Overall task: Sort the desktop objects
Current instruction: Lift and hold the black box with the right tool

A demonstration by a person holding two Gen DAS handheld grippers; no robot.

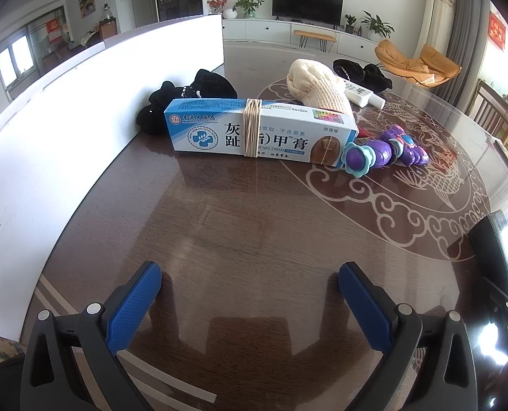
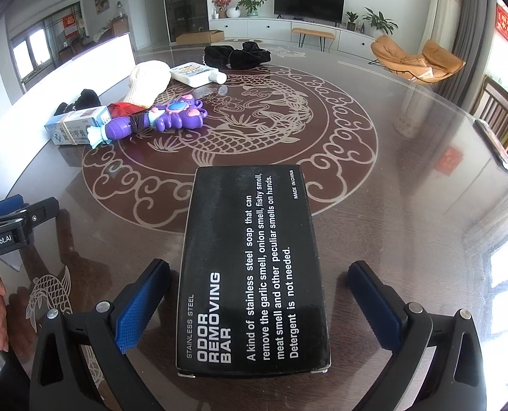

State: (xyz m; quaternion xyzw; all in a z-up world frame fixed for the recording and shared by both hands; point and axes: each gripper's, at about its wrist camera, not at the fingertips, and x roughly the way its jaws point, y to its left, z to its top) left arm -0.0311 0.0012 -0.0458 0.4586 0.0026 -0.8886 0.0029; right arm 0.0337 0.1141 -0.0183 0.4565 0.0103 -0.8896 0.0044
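The black odor-removing-bar box (image 2: 254,270) lies flat on the glass-topped table (image 2: 408,188), between the right gripper (image 2: 259,303) fingers, whose blue pads stand spread wide, clear of both its sides. The left gripper (image 1: 250,303) gapes wide too, holding nothing, well short of the nail-cream box (image 1: 260,130) and purple toy (image 1: 384,154).

At your six o'clock the black box (image 2: 254,270) reads "STAINLESS STEEL ODOR REMOVING BAR" and "MADE IN CHINA", your left gripper (image 2: 3,229) at nine o'clock says "GenRobot.AI", and the blue-white carton (image 1: 260,130) says "NAIL CREAM".
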